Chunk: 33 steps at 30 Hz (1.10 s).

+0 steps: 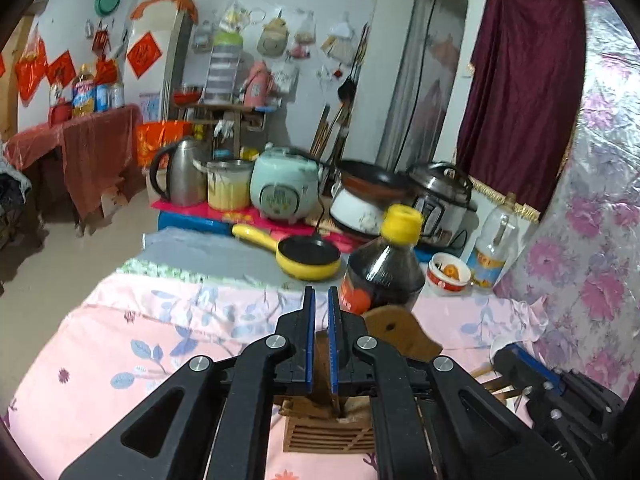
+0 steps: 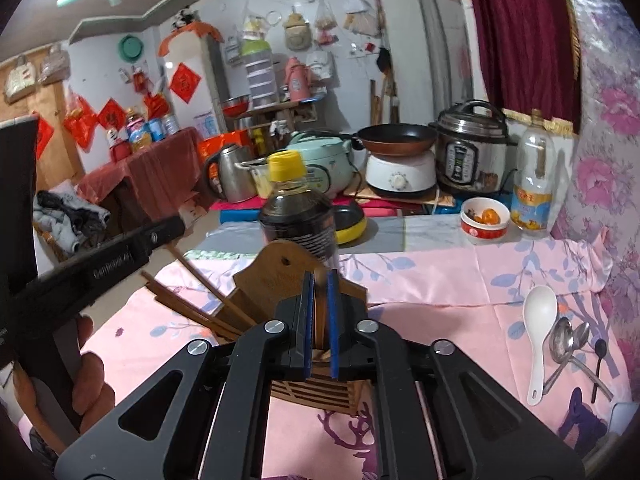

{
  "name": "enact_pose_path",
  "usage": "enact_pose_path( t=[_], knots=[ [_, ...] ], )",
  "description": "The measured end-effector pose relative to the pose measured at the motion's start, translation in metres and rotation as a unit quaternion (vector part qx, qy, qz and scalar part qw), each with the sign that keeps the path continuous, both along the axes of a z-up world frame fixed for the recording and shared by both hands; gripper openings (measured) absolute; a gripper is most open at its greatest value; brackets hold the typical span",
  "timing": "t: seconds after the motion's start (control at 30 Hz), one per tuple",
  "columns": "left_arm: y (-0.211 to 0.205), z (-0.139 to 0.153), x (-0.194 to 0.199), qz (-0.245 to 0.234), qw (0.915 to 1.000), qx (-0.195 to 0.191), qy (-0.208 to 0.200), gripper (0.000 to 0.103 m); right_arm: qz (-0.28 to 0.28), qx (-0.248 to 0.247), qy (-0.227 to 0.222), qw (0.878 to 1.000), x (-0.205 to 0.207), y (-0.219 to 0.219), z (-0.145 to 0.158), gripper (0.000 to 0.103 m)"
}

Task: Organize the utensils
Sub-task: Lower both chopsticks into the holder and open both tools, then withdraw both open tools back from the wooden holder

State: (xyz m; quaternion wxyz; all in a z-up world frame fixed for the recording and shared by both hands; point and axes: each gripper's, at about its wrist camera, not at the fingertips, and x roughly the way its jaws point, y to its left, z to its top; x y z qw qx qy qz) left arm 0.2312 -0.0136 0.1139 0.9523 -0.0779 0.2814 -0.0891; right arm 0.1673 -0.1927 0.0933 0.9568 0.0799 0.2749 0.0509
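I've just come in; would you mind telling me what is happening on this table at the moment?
A person is sorting utensils with a hand-held gripper in each hand. Both the left gripper and the right gripper hover, nearly closed, over a wooden utensil holder with chopsticks leaning out of it, in front of a dark sauce bottle. A white spoon, metal spoons and a small black spoon lie on the pink tablecloth.

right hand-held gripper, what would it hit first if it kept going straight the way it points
Probably the wooden holder just ahead of the right hand-held gripper, and behind that the dark bottle; depth is hard to judge.
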Motion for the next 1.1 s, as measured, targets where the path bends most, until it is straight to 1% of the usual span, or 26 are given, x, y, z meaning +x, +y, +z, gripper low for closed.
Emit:
enact_pose_path(
  t=[0.07, 0.1, 0.13, 0.17, 0.2, 0.23, 0.27, 0.33, 0.37, 0.43, 0.53, 0.67, 0.77, 0.9, 0.97, 1.03, 1.1],
  knots=[
    [0.002, -0.001, 0.002, -0.004, 1.0000, -0.006, 0.007, 0.013, 0.004, 0.006, -0.002, 1.000, -0.001, -0.003, 0.002, 0.011],
    [0.004, -0.001, 0.001, -0.002, 1.0000, -0.007, 0.007, 0.019, 0.003, 0.006, -0.006, 1.000, -0.003, -0.005, 0.004, 0.011],
    [0.006, 0.000, 0.000, 0.004, 0.9999, -0.009, 0.004, 0.029, -0.001, 0.006, -0.011, 1.000, -0.004, -0.006, 0.007, 0.011],
    [0.008, 0.002, -0.002, 0.009, 0.9999, -0.012, 0.000, 0.035, -0.002, 0.006, -0.014, 1.000, -0.005, -0.007, 0.008, 0.011],
    [0.009, 0.003, -0.003, 0.012, 0.9998, -0.013, -0.004, 0.046, -0.003, 0.008, -0.016, 1.000, -0.006, -0.008, 0.009, 0.011],
    [0.011, 0.005, -0.006, 0.016, 0.9997, -0.014, -0.009, 0.053, -0.004, 0.011, -0.017, 1.000, -0.007, -0.009, 0.010, 0.011],
    [0.011, 0.007, -0.008, 0.019, 0.9996, -0.014, -0.013, 0.056, -0.004, 0.013, -0.018, 1.000, -0.007, -0.010, 0.010, 0.012],
    [0.012, 0.012, -0.012, 0.022, 0.9995, -0.013, -0.019, 0.066, -0.004, 0.017, -0.018, 1.000, -0.007, -0.012, 0.010, 0.012],
    [0.012, 0.013, -0.013, 0.022, 0.9995, -0.013, -0.021, 0.068, -0.004, 0.019, -0.018, 1.000, -0.007, -0.013, 0.010, 0.013],
    [0.013, 0.016, -0.016, 0.026, 0.9992, -0.014, -0.026, 0.077, -0.002, 0.021, -0.019, 1.000, -0.009, -0.011, 0.011, 0.013],
    [0.016, 0.020, -0.019, 0.033, 0.9989, -0.015, -0.029, 0.086, -0.001, 0.021, -0.024, 0.999, -0.012, -0.011, 0.014, 0.017],
    [0.019, 0.026, -0.025, 0.027, 0.9990, -0.023, -0.029, 0.089, 0.000, 0.024, -0.033, 0.999, -0.017, -0.011, 0.019, 0.024],
    [0.020, 0.031, -0.033, 0.029, 0.9988, -0.020, -0.035, 0.090, 0.002, 0.028, -0.042, 0.999, -0.023, -0.010, 0.025, 0.026],
    [0.018, 0.037, -0.052, 0.034, 0.9981, 0.000, -0.050, 0.090, 0.004, 0.027, -0.056, 0.998, -0.038, -0.008, 0.034, 0.028],
    [0.016, 0.041, -0.064, 0.035, 0.9976, 0.009, -0.059, 0.090, 0.003, 0.026, -0.061, 0.998, -0.046, -0.007, 0.037, 0.032],
    [0.014, 0.042, -0.074, 0.035, 0.9972, 0.018, -0.064, 0.091, -0.001, 0.024, -0.066, 0.998, -0.056, -0.007, 0.040, 0.034],
    [0.011, 0.044, -0.087, 0.033, 0.9964, 0.030, -0.071, 0.091, -0.004, 0.023, -0.068, 0.997, -0.064, -0.007, 0.041, 0.034]
  ],
)
